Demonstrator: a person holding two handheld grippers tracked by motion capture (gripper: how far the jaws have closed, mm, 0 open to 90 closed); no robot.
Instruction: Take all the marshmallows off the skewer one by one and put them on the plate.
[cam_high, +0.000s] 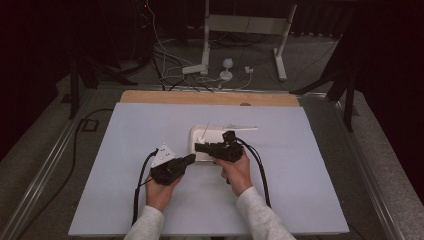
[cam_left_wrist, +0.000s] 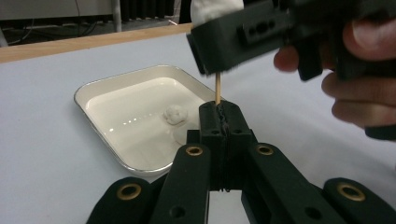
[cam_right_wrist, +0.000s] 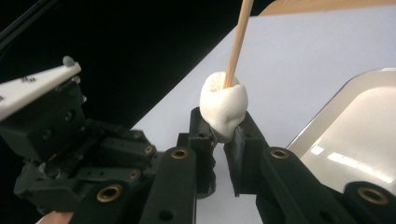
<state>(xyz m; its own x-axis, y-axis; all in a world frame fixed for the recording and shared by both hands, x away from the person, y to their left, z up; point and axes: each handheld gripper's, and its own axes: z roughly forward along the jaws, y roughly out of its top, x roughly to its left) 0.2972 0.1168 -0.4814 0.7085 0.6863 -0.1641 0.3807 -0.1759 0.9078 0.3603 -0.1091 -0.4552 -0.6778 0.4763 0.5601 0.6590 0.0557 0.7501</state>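
Left jaws clamp the skewer (cam_left_wrist: 217, 88) upright and right jaws pinch the marshmallow (cam_right_wrist: 224, 111) speared on it, beside the tray's (cam_high: 192, 145) near-left corner at mid-tabletop, so push gently straight along the stick, keeping the squeeze light to avoid tearing.

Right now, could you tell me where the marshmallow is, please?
In the right gripper view, the marshmallow sits mid-frame, pinched by the right tongs, threaded on the wooden skewer, left of the white tray.
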